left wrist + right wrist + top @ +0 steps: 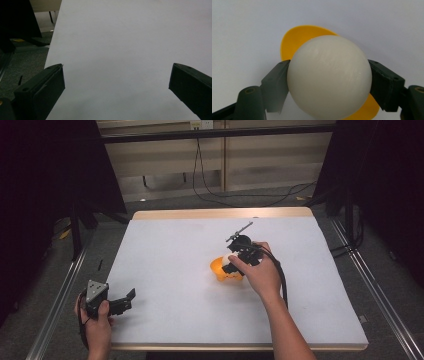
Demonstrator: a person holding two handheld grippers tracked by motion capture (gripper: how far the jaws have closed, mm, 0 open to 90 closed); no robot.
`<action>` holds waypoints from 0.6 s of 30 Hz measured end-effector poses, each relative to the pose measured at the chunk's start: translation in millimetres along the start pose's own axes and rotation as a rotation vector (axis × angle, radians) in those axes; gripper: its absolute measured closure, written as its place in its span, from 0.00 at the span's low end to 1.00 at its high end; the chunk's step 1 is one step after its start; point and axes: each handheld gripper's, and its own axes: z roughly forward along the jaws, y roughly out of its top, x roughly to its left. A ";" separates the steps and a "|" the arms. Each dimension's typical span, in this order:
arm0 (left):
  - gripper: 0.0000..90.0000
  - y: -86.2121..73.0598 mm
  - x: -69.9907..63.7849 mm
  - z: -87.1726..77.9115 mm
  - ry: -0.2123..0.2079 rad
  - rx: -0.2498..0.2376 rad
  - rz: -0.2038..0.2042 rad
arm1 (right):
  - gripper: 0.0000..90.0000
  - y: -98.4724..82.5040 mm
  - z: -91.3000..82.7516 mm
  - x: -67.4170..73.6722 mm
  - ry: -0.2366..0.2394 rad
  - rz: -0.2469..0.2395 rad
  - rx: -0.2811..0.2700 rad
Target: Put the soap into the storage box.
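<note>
A cream-white ball (329,77) sits between the two black jaws of my right gripper (329,82), which press on its sides. Behind and below it lies a shallow orange bowl (297,41). In the high view the right gripper (235,261) hovers over the orange bowl (218,267) near the middle of the white table, with the white ball (227,260) at its tip. My left gripper (131,296) rests at the table's near left edge, jaws wide apart over bare white surface. In its own view the left gripper (116,82) holds nothing.
The white table top (170,250) has wooden edges at the far and near sides. Metal rails (60,295) run along both sides on the grey floor. Black curtains and cables stand beyond the far edge.
</note>
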 end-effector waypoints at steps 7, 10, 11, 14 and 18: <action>0.00 0.0 0.2 0.0 -0.002 0.000 0.001 | 0.27 -0.6 4.1 -1.4 -0.013 0.027 0.001; 0.00 0.0 0.2 0.1 -0.003 0.000 0.001 | 0.27 -0.7 4.4 -1.6 -0.018 0.032 0.005; 0.00 0.0 0.2 0.1 -0.003 0.000 0.001 | 0.27 -0.9 5.0 -1.8 -0.026 0.036 0.005; 0.00 0.0 0.1 0.0 -0.002 0.000 0.001 | 0.27 -1.1 5.8 -2.3 -0.028 0.045 0.008; 0.00 0.0 0.1 0.1 -0.003 0.001 0.001 | 0.27 -1.9 7.5 -2.2 -0.023 0.049 0.016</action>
